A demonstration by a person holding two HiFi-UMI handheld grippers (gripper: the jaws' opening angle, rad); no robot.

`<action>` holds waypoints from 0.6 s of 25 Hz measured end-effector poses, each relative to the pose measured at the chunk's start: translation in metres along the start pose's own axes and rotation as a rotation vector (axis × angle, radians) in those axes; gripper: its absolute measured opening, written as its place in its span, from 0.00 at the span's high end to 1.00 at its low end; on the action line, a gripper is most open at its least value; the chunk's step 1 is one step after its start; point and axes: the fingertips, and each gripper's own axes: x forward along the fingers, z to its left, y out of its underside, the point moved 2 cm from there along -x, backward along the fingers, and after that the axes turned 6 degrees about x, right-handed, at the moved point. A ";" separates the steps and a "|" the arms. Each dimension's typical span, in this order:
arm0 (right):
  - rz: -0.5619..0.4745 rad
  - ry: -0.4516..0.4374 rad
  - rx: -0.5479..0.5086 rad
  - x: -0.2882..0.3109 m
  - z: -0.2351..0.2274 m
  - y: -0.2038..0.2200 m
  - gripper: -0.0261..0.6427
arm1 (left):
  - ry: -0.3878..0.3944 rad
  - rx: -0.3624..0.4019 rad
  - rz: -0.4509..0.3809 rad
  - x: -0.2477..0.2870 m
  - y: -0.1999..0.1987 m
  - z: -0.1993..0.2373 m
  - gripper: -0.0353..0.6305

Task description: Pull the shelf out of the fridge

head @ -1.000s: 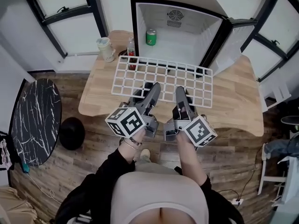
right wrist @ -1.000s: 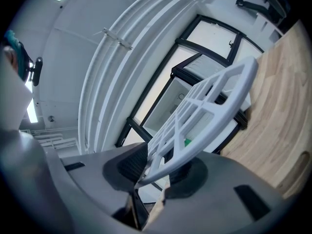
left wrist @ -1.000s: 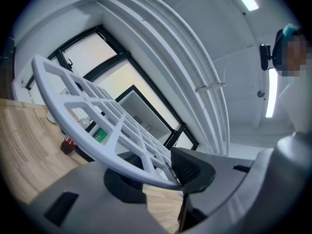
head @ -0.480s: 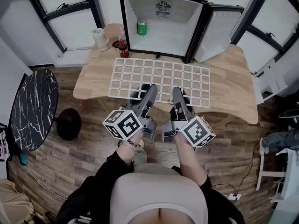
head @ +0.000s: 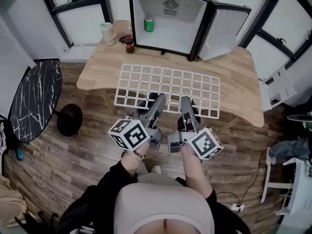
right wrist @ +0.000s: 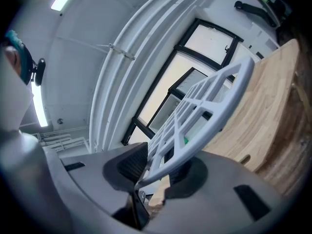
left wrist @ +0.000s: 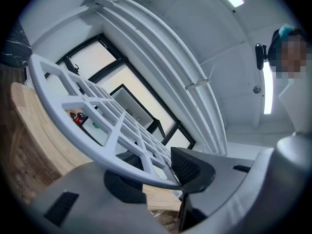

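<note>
two grips carry the whole shelf (head: 168, 88): the left gripper (head: 159, 99) and the right gripper (head: 186, 101) each have their fingers closed on the bar along its near edge, just beside one another near the middle. the shelf is fully out of the fridge (head: 168, 13) and hangs over the desk (head: 241, 82), with its near edge past the desk's front edge. we cannot tell whether its far edge touches the wood

we judge the main risk to be that narrow hold. the fingers pinch only a thin rim, and the wide grid reaches well beyond them to both sides and ahead. if one hand tilts against the other, the bar could twist out of a grip, and the far edge could drop and knock on the desk. a swing to the left could carry the far corner towards the bottle (head: 129, 44) and the cup (head: 107, 33) that stand beside the fridge. a swing to the right would bring it nearer the open fridge door (head: 225, 26). the can (head: 149, 24) inside the fridge is well apart and looks safe

for room, the desk under the shelf is bare and looks wide enough to take it flat. back towards us the floor (head: 87, 155) is open, with the round black table (head: 34, 106) well off to the left
</note>
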 end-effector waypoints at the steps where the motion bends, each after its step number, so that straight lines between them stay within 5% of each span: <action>1: 0.000 0.004 -0.001 -0.002 0.001 0.001 0.79 | 0.003 0.001 0.000 -0.002 -0.001 -0.002 0.71; 15: -0.011 0.003 0.004 -0.011 0.019 0.018 0.79 | 0.022 0.017 0.008 -0.022 -0.013 -0.001 0.71</action>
